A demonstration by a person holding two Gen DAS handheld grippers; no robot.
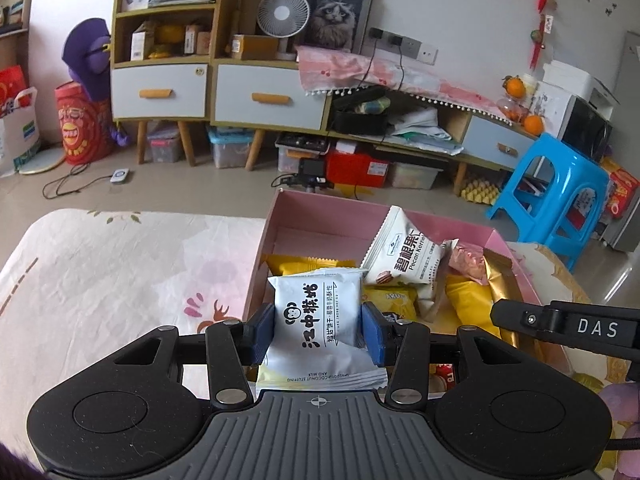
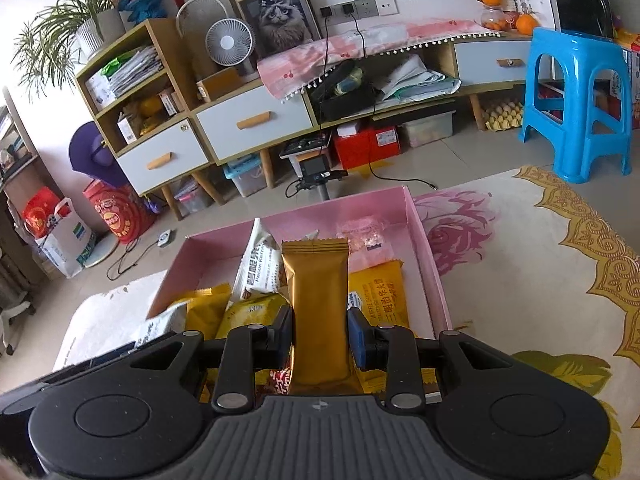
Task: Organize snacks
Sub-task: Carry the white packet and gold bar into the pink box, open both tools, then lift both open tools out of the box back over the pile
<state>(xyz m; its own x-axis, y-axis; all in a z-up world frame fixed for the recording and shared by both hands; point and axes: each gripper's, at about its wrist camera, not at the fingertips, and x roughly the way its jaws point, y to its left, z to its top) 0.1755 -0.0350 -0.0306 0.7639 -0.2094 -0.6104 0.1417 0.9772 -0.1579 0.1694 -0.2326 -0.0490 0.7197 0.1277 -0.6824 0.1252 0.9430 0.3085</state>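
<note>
The pink box (image 1: 280, 216) sits on the cloth-covered table (image 1: 100, 272) with its open top up, so it serves as the bin for the snacks, and several packets already lie loose in it: a pecan pack (image 1: 404, 252) leaning on the far side, yellow packs (image 2: 376, 292) flat on the floor of the box. Both grippers hang over it, tilted down, each carrying one item for dropping in. The left gripper (image 1: 318, 334) is clamped on a white biscuit pack (image 1: 316, 312), pinched by its side edges so the pack stands upright above the near left of the box. The right gripper (image 2: 320, 336) is clenched on a gold bar (image 2: 318, 308), gripped low across its narrow width (the long end points forward over the middle of the box), probably so it can be laid flat among the others.
</note>
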